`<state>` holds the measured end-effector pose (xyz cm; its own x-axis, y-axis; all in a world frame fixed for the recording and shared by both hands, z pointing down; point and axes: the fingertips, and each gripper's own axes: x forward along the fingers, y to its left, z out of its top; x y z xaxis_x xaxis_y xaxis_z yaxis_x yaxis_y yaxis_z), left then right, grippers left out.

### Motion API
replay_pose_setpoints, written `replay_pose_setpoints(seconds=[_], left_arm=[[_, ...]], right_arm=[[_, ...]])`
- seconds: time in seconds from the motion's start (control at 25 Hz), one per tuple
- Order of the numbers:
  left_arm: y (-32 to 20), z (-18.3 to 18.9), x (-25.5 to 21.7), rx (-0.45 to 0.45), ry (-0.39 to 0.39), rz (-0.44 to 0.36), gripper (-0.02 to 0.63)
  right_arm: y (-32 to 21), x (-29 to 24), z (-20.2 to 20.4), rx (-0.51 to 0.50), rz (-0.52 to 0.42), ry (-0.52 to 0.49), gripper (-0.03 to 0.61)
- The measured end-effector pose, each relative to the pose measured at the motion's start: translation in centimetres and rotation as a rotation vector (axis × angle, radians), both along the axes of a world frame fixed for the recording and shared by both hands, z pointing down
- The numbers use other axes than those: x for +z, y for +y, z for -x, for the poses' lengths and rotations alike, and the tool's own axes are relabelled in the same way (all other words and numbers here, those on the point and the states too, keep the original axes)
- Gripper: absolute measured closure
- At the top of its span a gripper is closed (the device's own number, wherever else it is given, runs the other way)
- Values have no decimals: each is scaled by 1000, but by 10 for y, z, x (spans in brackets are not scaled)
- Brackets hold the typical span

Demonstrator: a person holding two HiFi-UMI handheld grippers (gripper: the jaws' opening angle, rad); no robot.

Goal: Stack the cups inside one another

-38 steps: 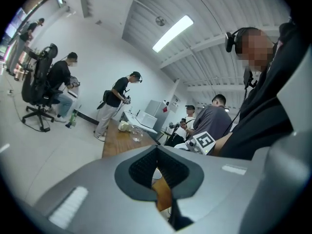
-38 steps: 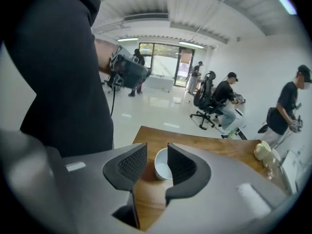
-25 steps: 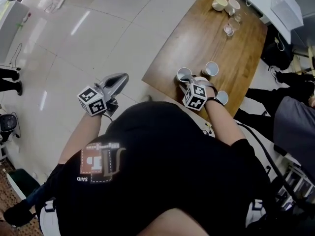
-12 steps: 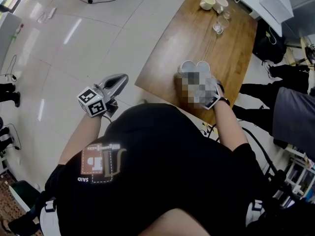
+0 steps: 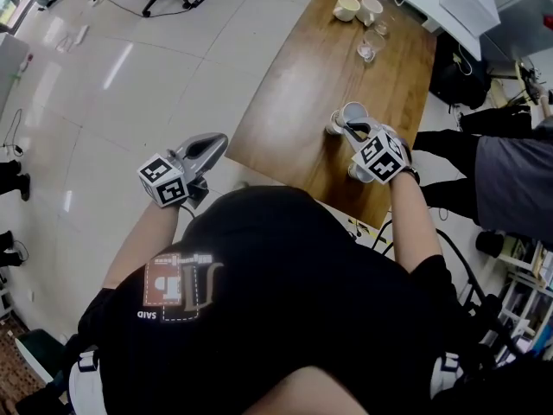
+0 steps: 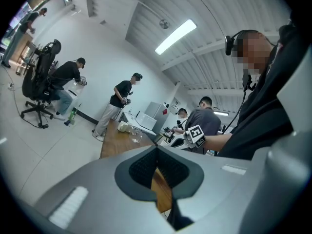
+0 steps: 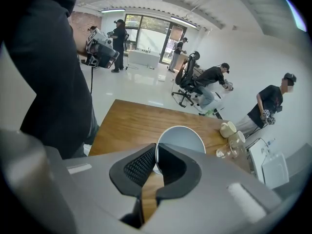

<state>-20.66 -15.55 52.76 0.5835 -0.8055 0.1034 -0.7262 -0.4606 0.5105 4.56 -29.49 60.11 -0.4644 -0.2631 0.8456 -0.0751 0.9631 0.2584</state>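
Right gripper view shows the right claw [image 7: 156,155] now pinched shut on the rim of a white cup [image 7: 183,138], lifted off the wooden surface [image 5: 302,85] it stood on a second ago, so nesting looks under way, while the left claw [image 6: 156,162] stays closed and empty.

Table [image 5: 328,67] ahead and to the right, floor [image 5: 130,102] on its left. At far end: pair of cups [image 5: 346,7] side by side, glasses [image 5: 370,48] just nearer. Toward near end: right gripper [image 5: 350,130] over table, one jaw inside held cup [image 5: 352,111], one outside. Second cup [image 5: 333,129] just left, partly hidden. Third cup [image 5: 357,174] nearer, by table edge. Left gripper [image 5: 216,139] off table, over floor, well left.
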Motion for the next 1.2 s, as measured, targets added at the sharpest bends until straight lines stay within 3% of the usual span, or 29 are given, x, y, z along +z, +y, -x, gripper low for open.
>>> replay_pose_setpoints(seconds=[0.12,0.24,0.32,0.4,0.52,0.6,0.76,0.92,1.04,1.12,1.2], left_arm=[[4,4,2,-9,-12,8,612],[8,11,2,-17,-16,16,612],[8,12,2,-14,-16,18,612],[6,10,0,-7,-12,17,612],[-6,-2,-4,28,1,5,612],[-15,-17,-7,70,7,-5,612],[-36,-56,-12,168,11,-31,612],[-61,-94,-19,269,5,-66,612],[-65,-117,-18,304,-1,-58,612],[-64,-132,-14,321,-4,-46,612],[-63,-146,-11,342,-7,-37,612]], right_arm=[[-7,27,-4,33,26,34,547],[-9,33,2,60,56,12,410],[-8,8,8,61,32,-53,385],[-11,-37,8,94,-27,-182,380],[-14,-109,-12,212,-107,-429,422],[-4,-128,-37,292,-95,-540,460],[38,-98,-90,463,70,-687,551],[65,-48,-153,819,194,-924,565],[89,-5,-182,938,174,-847,565],[104,10,-188,937,175,-791,565],[110,10,-192,932,180,-797,565]])
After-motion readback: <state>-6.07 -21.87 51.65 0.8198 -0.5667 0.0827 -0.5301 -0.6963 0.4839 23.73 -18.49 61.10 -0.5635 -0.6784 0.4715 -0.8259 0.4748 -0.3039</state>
